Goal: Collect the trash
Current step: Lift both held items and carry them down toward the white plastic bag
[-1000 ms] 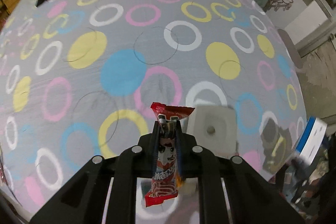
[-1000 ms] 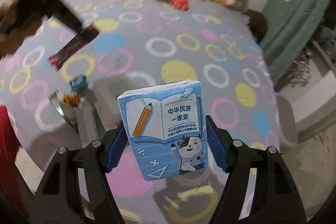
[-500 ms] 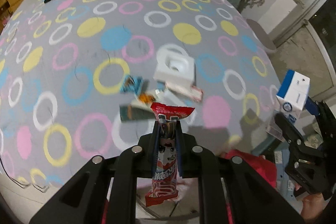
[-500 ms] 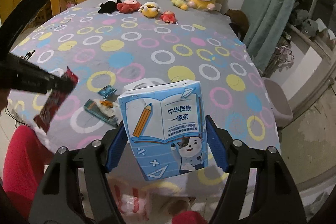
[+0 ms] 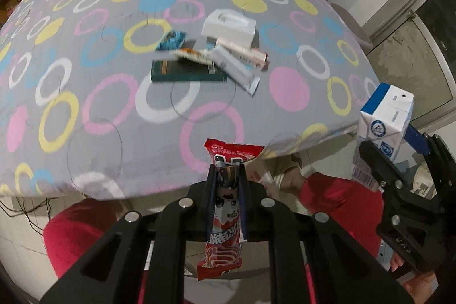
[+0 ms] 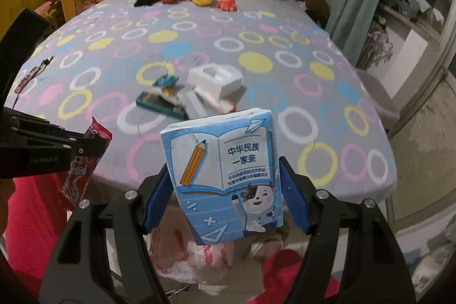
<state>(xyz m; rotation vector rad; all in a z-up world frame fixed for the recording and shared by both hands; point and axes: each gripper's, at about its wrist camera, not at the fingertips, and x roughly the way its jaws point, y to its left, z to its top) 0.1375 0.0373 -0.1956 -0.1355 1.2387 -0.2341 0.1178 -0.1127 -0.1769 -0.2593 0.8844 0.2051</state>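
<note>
The litter pile (image 5: 205, 59) on the bed is blurring, its print unreadable. The carton (image 6: 225, 178) is hiding the floor bag's (image 6: 182, 255) upper part (contents indistinct). The wrapper's (image 5: 225, 207) sides are lying behind the pads. The right gripper (image 5: 399, 161) is running off the frame edge.

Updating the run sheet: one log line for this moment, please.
left hand-held gripper: shut on red snack wrapper | right hand-held gripper: shut on blue milk carton | bed: trash remains
</note>
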